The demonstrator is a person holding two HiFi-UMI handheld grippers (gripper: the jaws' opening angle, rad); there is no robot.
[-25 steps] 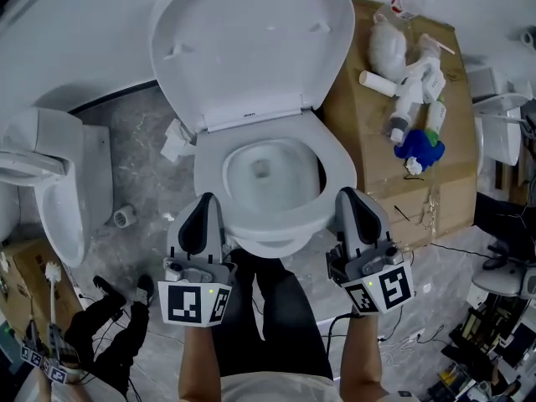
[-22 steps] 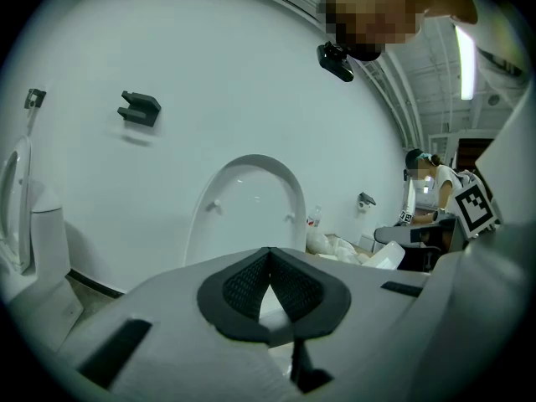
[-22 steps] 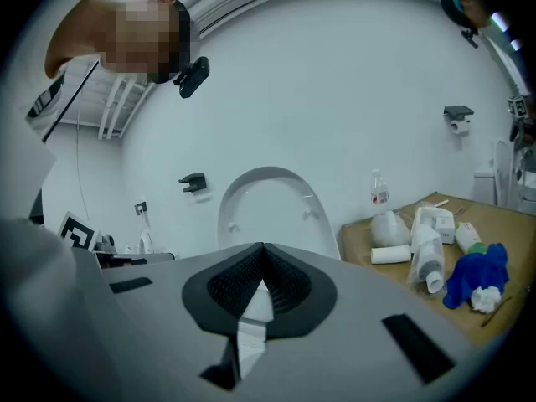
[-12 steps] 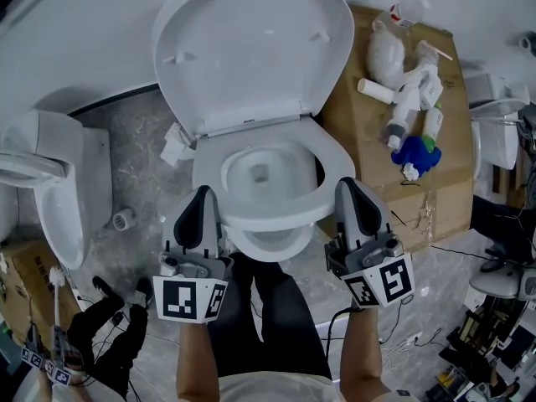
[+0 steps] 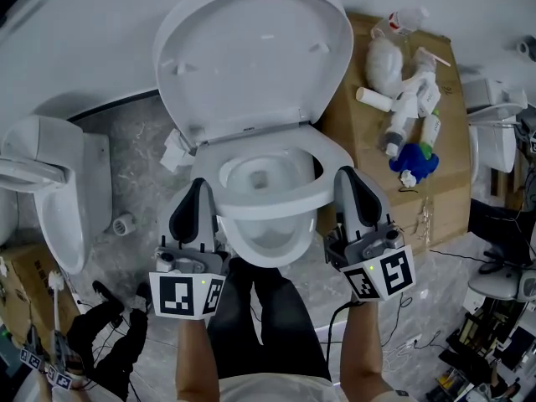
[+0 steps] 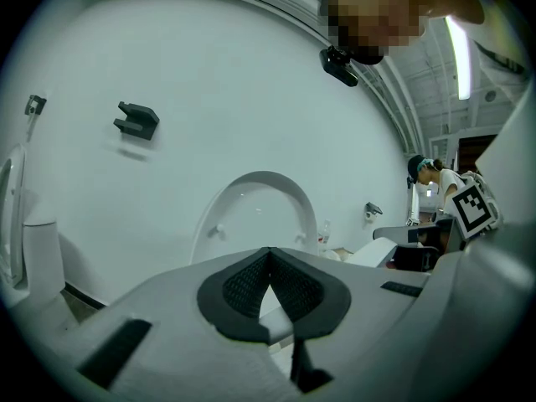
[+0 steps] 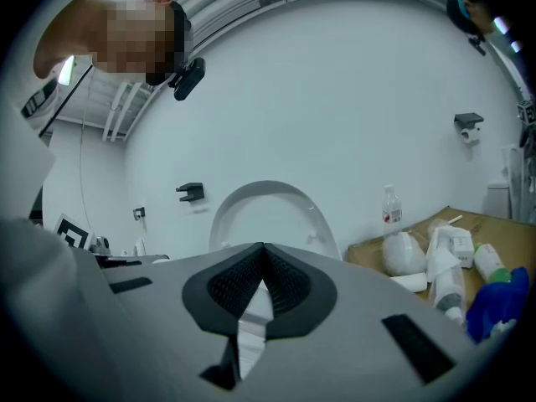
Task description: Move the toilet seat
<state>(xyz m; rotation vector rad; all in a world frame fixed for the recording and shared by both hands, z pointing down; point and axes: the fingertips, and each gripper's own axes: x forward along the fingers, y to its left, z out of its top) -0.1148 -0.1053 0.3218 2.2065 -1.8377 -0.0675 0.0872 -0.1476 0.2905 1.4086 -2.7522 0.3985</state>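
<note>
While each pair of jaws is pressed together, the left gripper [image 5: 199, 193] and right gripper [image 5: 346, 178] flank the partly raised toilet seat [image 5: 251, 206], touching its front edges.

No word, brand or number can be read anywhere in these views. The left cube [image 5: 191, 296], on the left gripper [image 5: 199, 189], and the right cube [image 5: 383, 275], on the right gripper [image 5: 346, 176], each show 2 faces of black-and-white square code patterns, not letters. The clear bottle [image 7: 390, 208] wears a red label, possibly printed, but too small to read.
</note>
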